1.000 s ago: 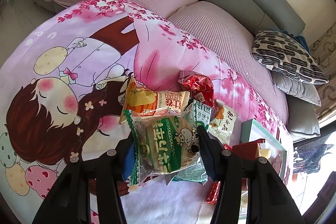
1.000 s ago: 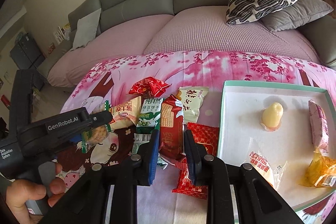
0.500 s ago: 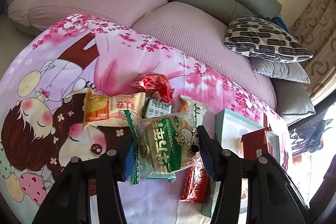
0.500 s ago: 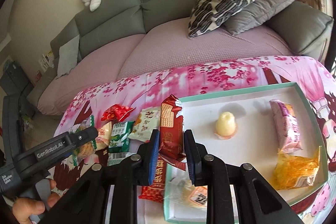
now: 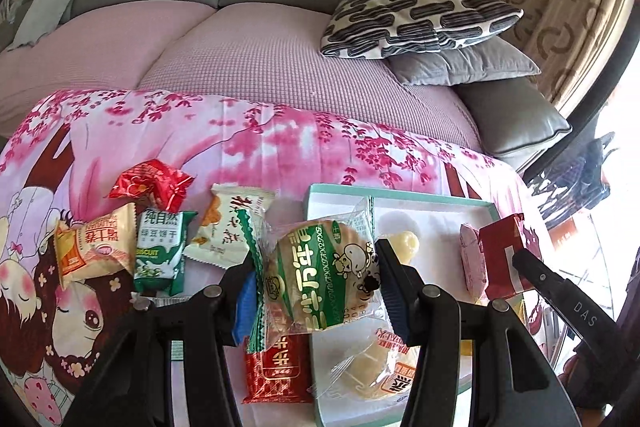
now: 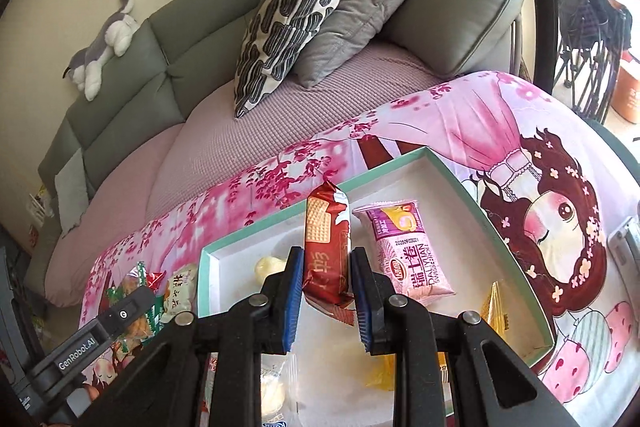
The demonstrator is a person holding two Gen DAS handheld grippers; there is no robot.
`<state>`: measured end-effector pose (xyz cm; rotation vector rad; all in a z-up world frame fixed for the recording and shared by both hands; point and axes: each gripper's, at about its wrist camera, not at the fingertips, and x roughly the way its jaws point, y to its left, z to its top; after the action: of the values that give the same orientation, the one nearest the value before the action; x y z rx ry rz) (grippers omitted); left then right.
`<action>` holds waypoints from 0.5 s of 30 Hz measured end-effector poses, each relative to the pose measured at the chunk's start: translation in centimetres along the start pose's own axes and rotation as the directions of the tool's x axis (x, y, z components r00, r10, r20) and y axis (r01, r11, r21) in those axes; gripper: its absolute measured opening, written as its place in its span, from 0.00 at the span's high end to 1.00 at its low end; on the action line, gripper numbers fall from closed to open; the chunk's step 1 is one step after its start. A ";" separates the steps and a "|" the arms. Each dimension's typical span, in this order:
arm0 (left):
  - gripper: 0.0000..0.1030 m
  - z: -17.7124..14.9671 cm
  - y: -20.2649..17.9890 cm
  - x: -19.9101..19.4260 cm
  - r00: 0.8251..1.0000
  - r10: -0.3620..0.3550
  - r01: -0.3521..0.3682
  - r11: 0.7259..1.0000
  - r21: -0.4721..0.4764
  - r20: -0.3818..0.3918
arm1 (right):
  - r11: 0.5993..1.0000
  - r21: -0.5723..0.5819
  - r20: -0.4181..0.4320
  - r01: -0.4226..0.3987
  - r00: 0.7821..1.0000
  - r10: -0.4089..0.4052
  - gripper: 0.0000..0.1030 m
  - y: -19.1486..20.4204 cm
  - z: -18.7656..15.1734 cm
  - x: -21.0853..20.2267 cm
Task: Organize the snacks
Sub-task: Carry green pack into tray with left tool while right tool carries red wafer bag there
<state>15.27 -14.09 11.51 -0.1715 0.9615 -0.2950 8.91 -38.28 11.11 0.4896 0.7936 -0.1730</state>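
My left gripper (image 5: 316,279) is shut on a green-and-clear round biscuit pack (image 5: 320,275), held above the left edge of the white tray with a teal rim (image 5: 400,195). My right gripper (image 6: 326,291) is shut on a red wafer pack (image 6: 326,247), held upright over the tray (image 6: 460,183); that pack also shows in the left wrist view (image 5: 504,255). In the tray lie a pink cake roll pack (image 6: 408,259), a pale jelly cup (image 5: 404,243), a clear bun pack (image 5: 376,367) and a yellow pack (image 6: 494,311).
Loose snacks lie on the pink cartoon cloth (image 5: 280,139) left of the tray: a red pack (image 5: 150,183), an orange-and-white pack (image 5: 94,251), a green biscuit pack (image 5: 160,251), a white pack (image 5: 230,227) and a red pack (image 5: 276,371). A sofa with pillows (image 5: 416,15) stands behind.
Both grippers have moved right with their packs. The left one now hangs over the tray's left edge; the right one has gone from the snack pile to over the tray.
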 end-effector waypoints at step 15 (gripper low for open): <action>0.47 -0.2 -3.4 6.7 0.998 0.015 -0.009 0.994 0.105 -0.054 | 1.000 -0.007 -0.048 0.022 0.999 -0.022 0.75 -0.3 -0.9 3.4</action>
<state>18.15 -19.48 7.12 -0.0619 0.9983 -0.3398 10.61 -38.03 8.02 0.4806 0.8468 -0.1795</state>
